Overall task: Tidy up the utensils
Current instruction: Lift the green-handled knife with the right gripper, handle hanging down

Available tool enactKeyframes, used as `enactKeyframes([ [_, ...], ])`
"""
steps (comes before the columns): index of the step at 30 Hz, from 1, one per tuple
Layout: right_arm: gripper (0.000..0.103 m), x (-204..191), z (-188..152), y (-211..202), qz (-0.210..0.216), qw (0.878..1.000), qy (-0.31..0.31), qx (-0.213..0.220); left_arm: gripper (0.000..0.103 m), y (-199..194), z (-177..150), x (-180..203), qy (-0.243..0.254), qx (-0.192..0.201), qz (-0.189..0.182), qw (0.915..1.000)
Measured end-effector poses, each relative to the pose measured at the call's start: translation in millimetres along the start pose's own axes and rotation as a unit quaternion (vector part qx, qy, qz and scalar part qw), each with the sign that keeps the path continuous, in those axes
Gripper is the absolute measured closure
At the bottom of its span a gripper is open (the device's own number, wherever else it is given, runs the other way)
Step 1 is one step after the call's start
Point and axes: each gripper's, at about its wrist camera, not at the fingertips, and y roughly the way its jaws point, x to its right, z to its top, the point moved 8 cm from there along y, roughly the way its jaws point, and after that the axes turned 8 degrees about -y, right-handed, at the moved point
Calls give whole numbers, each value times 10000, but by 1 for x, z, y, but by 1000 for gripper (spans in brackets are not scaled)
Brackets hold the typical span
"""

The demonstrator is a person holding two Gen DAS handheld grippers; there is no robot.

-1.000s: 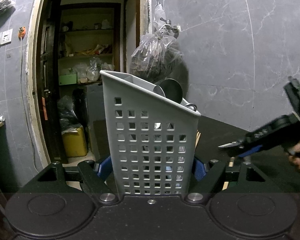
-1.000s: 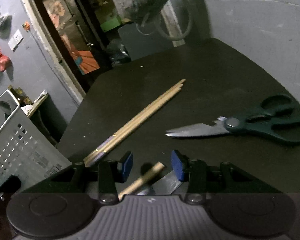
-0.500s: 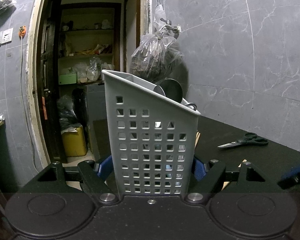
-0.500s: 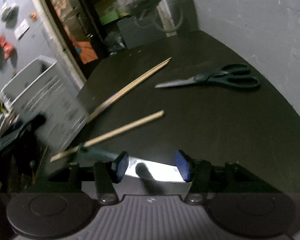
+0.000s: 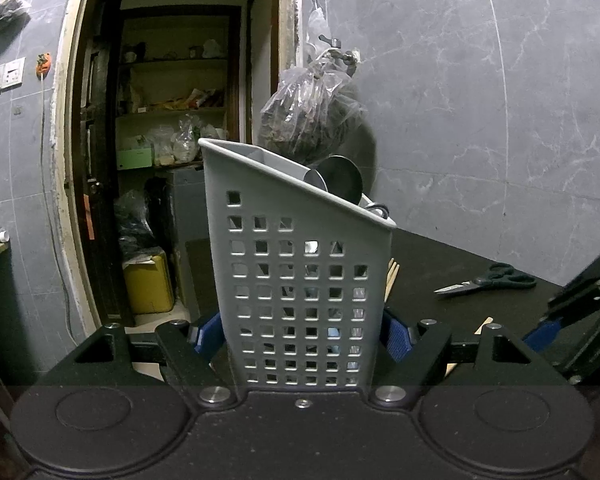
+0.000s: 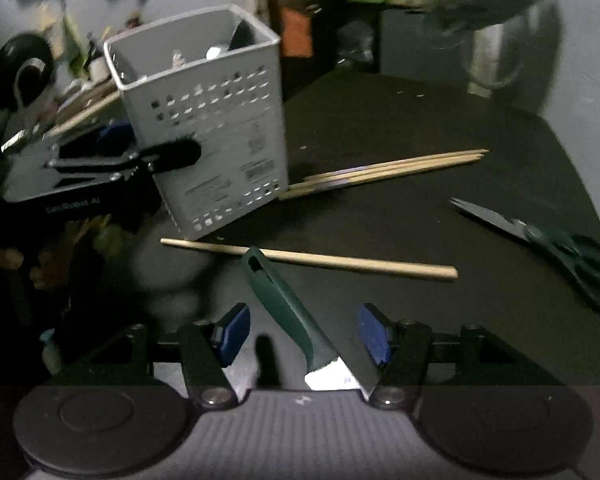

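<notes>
- Left wrist view: left gripper (image 5: pixel 302 330) clamped on grey utensil caddy (image 5: pixel 300 276).
- Right gripper (image 6: pixel 303 334) opening, pads clear of green-handled knife (image 6: pixel 284 304) between them.

The dark table (image 6: pixel 380 120) is left bare along its far edge; its middle is crossed by a bundle of chopsticks (image 6: pixel 384 170) and a single chopstick (image 6: pixel 308 258); scissors (image 6: pixel 540 236) block the right edge; the grey caddy (image 6: pixel 212 128) occupies the left edge.
</notes>
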Motion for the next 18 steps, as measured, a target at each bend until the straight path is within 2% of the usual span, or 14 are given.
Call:
enactKeyframes([
  [2, 48, 1, 3, 8, 128, 9997, -110, -157, 24, 0, 0, 0, 4, -13, -5, 10000],
  [4, 62, 0, 6, 14, 178, 9991, -285, -239, 24, 2, 0, 0, -6, -30, -4, 10000],
  [5, 66, -2, 7, 14, 238, 9985, -402, -276, 24, 3, 0, -1, -7, -36, 1, 10000],
  [6, 75, -3, 9, 14, 276, 9979, -493, -323, 24, 4, 0, -1, -11, -43, 5, 10000],
  [11, 83, -20, 15, 18, 293, 9926, -994, -639, 24, 6, 0, -2, -35, -55, -12, 10000],
  [14, 84, -26, 17, 21, -89, 9904, -1123, -808, 24, 7, 0, -3, -51, -55, -36, 10000],
  [18, 85, -32, 13, 18, -1035, 9792, -1452, -970, 24, 9, -1, -4, -66, -56, -56, 9999],
])
